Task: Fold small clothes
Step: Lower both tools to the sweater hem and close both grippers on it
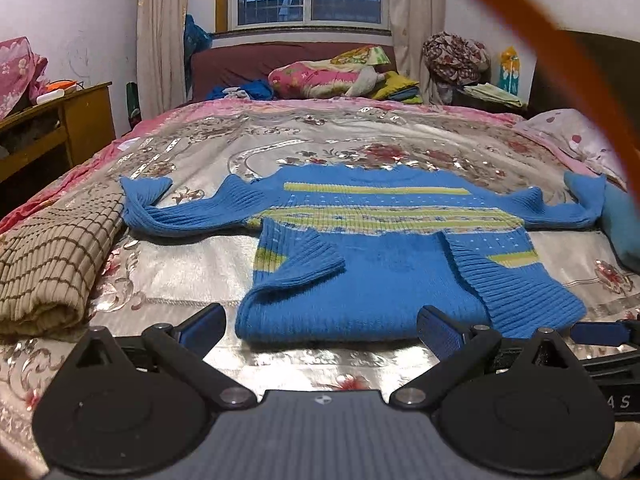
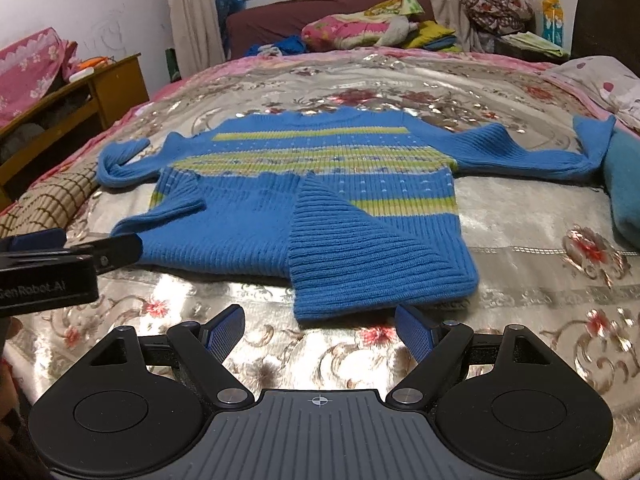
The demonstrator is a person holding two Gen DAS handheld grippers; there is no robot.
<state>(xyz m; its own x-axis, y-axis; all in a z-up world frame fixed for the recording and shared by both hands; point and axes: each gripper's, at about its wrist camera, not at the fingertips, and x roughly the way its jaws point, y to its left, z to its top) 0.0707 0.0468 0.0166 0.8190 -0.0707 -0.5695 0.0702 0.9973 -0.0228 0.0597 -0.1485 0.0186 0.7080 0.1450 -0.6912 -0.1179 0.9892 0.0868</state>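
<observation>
The bed [image 1: 360, 360], under a slick, shiny floral cover, carried everything, and that sheen looked like the first hazard: a tug on knitwear there would probably drag the whole garment rather than crease it. The sweater [image 2: 320, 216], blue with yellow-green stripes, lay spread across the middle of the bed, neck toward the window, both sleeves reaching outward, its hem already turned up toward the chest in two uneven flaps. The bigger flap sat on the right, the smaller on the left, so the fold line ran crooked; pressing on from that would likely lock the skew in. A checked brown cloth [image 1: 52, 256] lay rolled at the left edge, just beside the left sleeve, and a teal cloth [image 2: 624, 192] sat against the right cuff; a sleeve swept inward could catch either and pull it into the fold. The left claw [image 1: 320, 328] hung low before the sweater's near edge, spread wide and holding nothing, one tip almost at the folded edge. The right claw [image 2: 320, 330] was likewise spread and empty, just short of the right flap's corner. Thick ribbed knit seemed springy, so a shallow pinch might take only the top layer, letting the flap slide open. With both claws close together, they could also bump while reaching.
</observation>
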